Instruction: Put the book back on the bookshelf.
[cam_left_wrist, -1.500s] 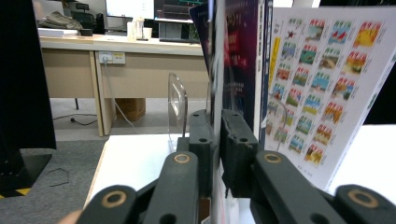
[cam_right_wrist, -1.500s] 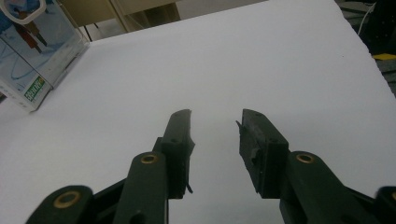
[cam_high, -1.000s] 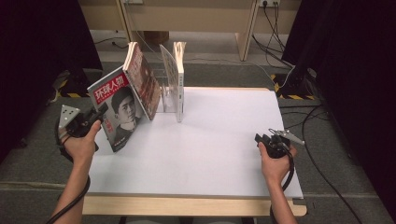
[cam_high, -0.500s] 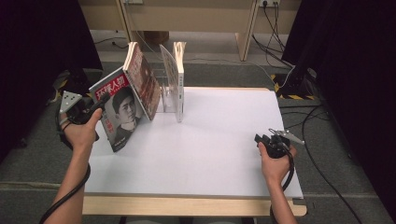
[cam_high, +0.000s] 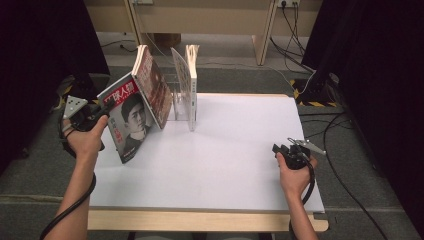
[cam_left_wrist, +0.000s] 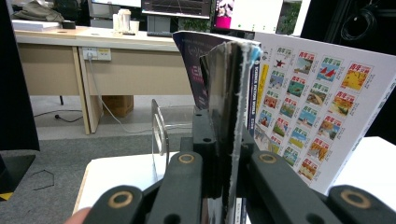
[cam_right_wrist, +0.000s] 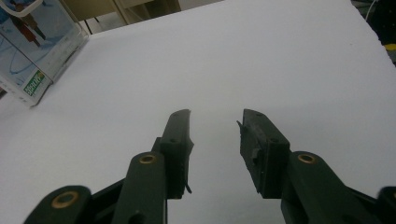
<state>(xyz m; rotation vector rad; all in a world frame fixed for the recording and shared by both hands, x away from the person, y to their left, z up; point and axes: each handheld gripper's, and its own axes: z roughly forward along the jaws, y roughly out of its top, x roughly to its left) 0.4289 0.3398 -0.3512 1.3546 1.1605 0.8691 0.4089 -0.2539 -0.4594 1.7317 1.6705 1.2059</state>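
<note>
Glossy magazine (cam_high: 127, 117) with a portrait cover stands tilted at the left end of the white table (cam_high: 225, 160), leaning on another magazine (cam_high: 152, 85) beside the clear bookend (cam_high: 182, 90). The left gripper (cam_high: 92, 116), jaws just closed, pinches its outer edge. The right gripper (cam_high: 287, 150), jaws spread and empty, rests far right of the bookend.

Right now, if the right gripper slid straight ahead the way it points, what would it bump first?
Probably nothing soon: the right gripper has open jaws over the bare white table. The clear bookstand sits off to one side, likely outside its line.
</note>
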